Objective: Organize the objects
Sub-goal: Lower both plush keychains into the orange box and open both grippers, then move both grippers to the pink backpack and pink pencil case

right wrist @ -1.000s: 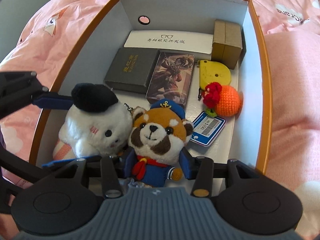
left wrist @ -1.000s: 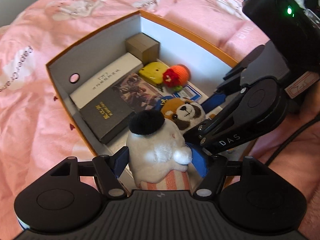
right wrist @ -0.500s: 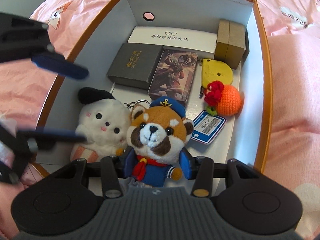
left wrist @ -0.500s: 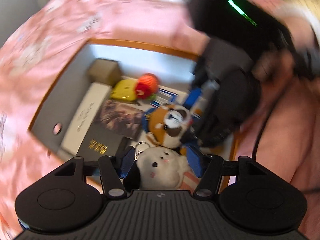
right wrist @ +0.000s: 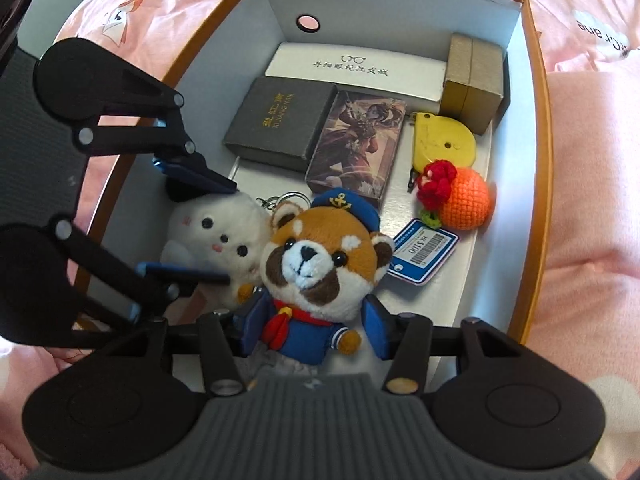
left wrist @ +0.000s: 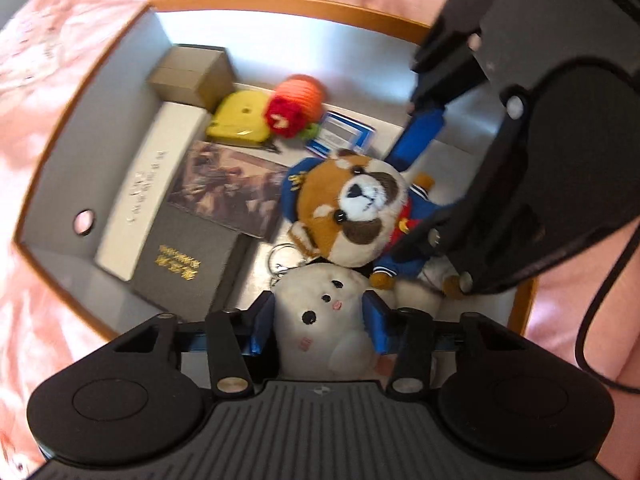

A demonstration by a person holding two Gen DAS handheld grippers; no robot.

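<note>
Both plush toys lie face-up, side by side and touching, at the near end of the orange-rimmed box (right wrist: 536,128) on the pink bedding (right wrist: 592,184). The left gripper (left wrist: 320,320) straddles the white plush (left wrist: 324,312) across its head; its jaws have just been closing with the plush between them, and in the left wrist view the blue pads sit against the fur on both sides, so I judge it lightly pinched, though how firm the squeeze is cannot be told. The right gripper (right wrist: 312,332) straddles the red panda plush (right wrist: 316,264) at its blue-jacketed torso; its jaws have just been opening, and a visible gap stands between the pad on the picture's right and the toy's arm, so I read it as spread and not gripping. Handling judgement: both toys look light, soft and compressible, not fragile, fur giving fair friction; a pinch will sink in before it bites. The stuffed core of head or torso should suit best, not an arm or ear, which would flop. The key ring (right wrist: 288,200) between the heads and the blue hang tag (right wrist: 424,252) may snag or dangle. Stiff boxes, a yellow case (right wrist: 448,144) and a crocheted orange (right wrist: 464,200) fill the far end.
</note>
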